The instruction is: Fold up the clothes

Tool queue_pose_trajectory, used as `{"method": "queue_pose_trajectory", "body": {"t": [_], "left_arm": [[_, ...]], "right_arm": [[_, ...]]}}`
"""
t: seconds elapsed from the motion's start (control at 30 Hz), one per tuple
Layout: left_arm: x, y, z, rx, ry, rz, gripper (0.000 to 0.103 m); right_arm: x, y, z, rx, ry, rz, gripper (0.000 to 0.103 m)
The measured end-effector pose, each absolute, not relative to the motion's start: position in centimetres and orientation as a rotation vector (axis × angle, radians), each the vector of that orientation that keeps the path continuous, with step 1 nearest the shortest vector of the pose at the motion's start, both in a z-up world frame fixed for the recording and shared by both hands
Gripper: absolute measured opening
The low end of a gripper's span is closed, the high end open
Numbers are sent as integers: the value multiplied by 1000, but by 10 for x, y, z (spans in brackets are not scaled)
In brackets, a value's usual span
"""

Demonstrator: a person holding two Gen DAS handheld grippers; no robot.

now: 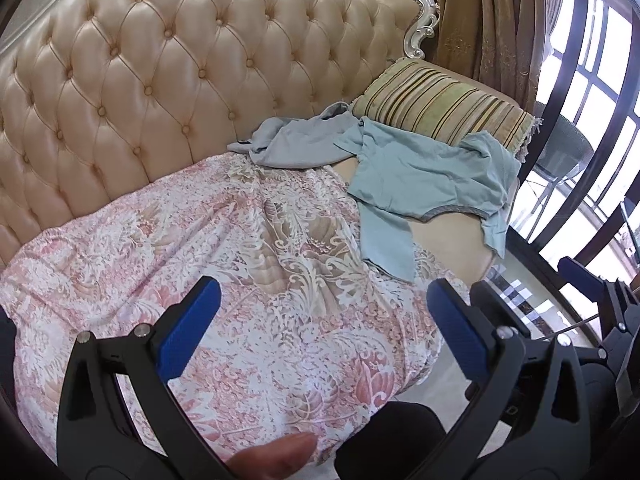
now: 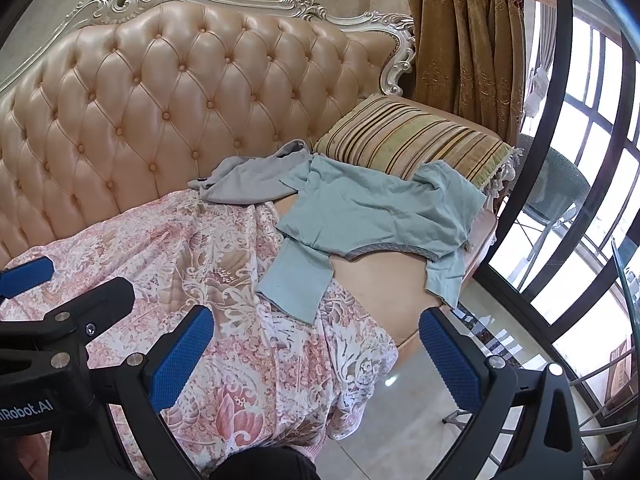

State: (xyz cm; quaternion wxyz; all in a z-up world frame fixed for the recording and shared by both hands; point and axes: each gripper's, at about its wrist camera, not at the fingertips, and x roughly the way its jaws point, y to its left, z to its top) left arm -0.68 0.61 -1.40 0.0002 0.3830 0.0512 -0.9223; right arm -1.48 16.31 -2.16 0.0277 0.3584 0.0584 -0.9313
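- The left gripper hangs above the pink floral cover, its blue-padded fingers spread wide with nothing between them
- The right gripper is likewise gaping and empty, over the front edge of the sofa where the cover meets the bare seat cushion
- In the right wrist view the left gripper's black frame and one blue pad show at the far left edge, just beside the right gripper
- A pale teal T-shirt lies crumpled and unfolded on the seat, its top edge resting against the striped pillow; one part drapes over the cover's edge, another hangs off the seat's right end
- A grey garment lies bunched at the base of the tufted cream sofa back, touching the teal shirt on its left side
- Both garments are well apart from either gripper
- A fingertip of the person shows at the bottom of the left wrist view
- Behind the pillow hangs a gold curtain, with a dark-framed window to the right
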Motion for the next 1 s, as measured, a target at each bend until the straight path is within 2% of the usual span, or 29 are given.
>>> {"method": "queue_pose_trajectory", "body": {"t": [0.2,0.6,0.8,0.9,1.0], "left_arm": [[-18,13,-15,1200,90,-2899,103],[-65,20,-28,1192,96,-2869,103],[-87,16,-41,1153,85,-2885,103],[-100,9,-56,1247,148,-2895,103],[-105,1,-75,1315,212,-2869,103]], "right_arm": [[-25,165,-27,1129,184,-2871,103],[-73,160,-48,1165,223,-2845,103],[-111,173,-75,1171,175,-2829,103],[-132,194,-93,1146,60,-2812,103],[-162,233,-119,1200,-201,-2796,103]]}}
